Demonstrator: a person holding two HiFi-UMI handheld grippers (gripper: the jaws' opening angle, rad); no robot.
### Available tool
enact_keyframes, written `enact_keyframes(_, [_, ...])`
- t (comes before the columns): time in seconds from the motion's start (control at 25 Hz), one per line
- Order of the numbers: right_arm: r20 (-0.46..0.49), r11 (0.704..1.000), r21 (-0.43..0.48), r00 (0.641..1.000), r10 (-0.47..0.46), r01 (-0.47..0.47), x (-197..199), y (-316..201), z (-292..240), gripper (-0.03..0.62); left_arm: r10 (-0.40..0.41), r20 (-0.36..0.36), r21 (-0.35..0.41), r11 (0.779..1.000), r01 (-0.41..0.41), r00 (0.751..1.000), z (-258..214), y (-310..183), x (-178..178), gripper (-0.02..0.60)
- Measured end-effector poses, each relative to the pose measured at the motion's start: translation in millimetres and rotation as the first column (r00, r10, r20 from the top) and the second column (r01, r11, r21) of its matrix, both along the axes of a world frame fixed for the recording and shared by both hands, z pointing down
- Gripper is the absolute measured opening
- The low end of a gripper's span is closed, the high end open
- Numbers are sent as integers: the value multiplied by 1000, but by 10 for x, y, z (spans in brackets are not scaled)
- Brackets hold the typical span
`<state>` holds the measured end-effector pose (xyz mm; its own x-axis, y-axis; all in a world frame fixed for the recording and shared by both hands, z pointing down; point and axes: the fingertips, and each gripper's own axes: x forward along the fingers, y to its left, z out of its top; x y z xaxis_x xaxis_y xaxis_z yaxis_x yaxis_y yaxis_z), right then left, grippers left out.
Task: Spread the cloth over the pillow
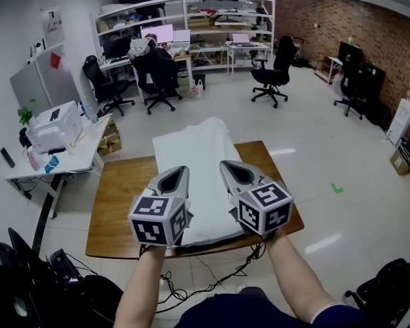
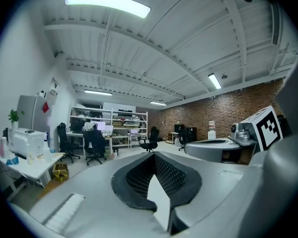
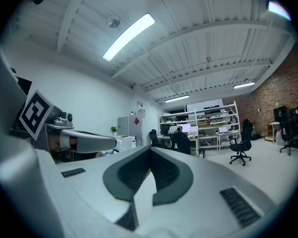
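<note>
**A:** How far along is it?

**B:** The left gripper [image 1: 183, 171] and right gripper [image 1: 225, 165] both have their jaws pressed together. A thin white sliver sits in each seam; I can't tell whether it's cloth. Just below and ahead of them, the white cloth [image 1: 191, 149] lies lengthwise on the table [image 1: 116, 203]. No bare pillow shows, so I judge it covered, with perhaps only smoothing left.

**A:** And the hands?

**B:** Side by side, raised over the cloth's near end, pointing level and away from the person.
</note>
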<state>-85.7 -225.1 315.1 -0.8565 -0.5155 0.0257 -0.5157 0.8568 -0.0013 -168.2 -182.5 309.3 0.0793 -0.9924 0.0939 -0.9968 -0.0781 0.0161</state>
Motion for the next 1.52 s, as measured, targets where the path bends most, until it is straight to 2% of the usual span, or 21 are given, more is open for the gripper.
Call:
enact_keyframes(0.12, [-3,1000,-13,1000,-15,15,78,96,102,14,12,-1,-9,1000,-12,1000,80,66,112,3])
enact_keyframes(0.4, [-2,997,-51,998,-60,60,174,248,329,14,93,-67,-48,994,-97,993,455,182,374,3])
enact_keyframes(0.8, [27,993,-89,997,-75,77,89,265,496,14,58,-74,-60,996,-62,996,636,175,275,3])
enact_keyframes(1.52, [-2,993,-64,995,-97,97,-59,183,444,14,41,-98,-63,997,-47,994,672,69,171,3])
